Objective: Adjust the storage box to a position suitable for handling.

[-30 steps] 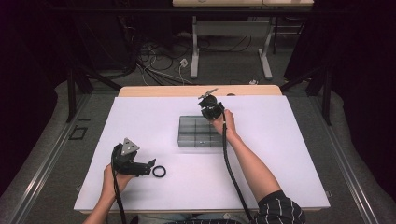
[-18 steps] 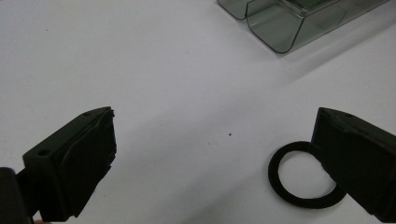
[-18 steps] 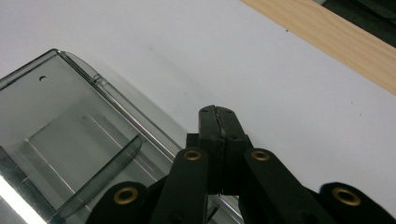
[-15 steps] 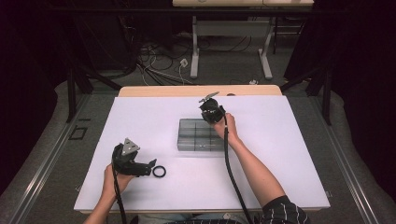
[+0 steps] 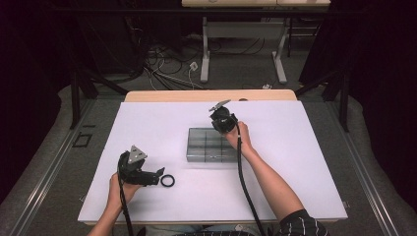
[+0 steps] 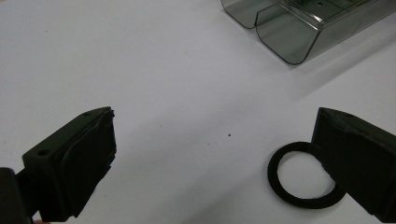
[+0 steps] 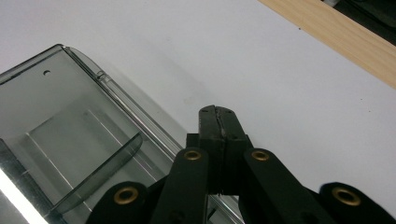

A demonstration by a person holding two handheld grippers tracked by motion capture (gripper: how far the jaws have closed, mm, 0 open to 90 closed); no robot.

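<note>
**Ring lay off the left claw's right jaw, not between the jaws**

The ring [image 5: 167, 181] lay flat on the white table [image 5: 305, 187], just beside the left claw [image 5: 158, 176] on the side toward the table's middle. The left claw was wide open and empty. In the left gripper view the ring [image 6: 299, 179] sat at the inner edge of the right-hand jaw, partly hidden behind it; whether jaw and ring touched could not be told. The gap between the jaws held only bare table.

The tray [image 5: 212, 145] stood farther off, beyond the ring and toward the right hand. The right claw [image 5: 218, 114] was over the tray's far edge, well apart from the ring. In the right gripper view its jaws were pressed together with nothing seen between them, above the tray's rim [image 7: 116, 91].

Judgement: the left claw was much the nearer to the ring. A grasp would call for a shift toward the ring's side, so that the band came between the jaws. The ring being flat and thin, closing from the present line would likely push it aside.
</note>
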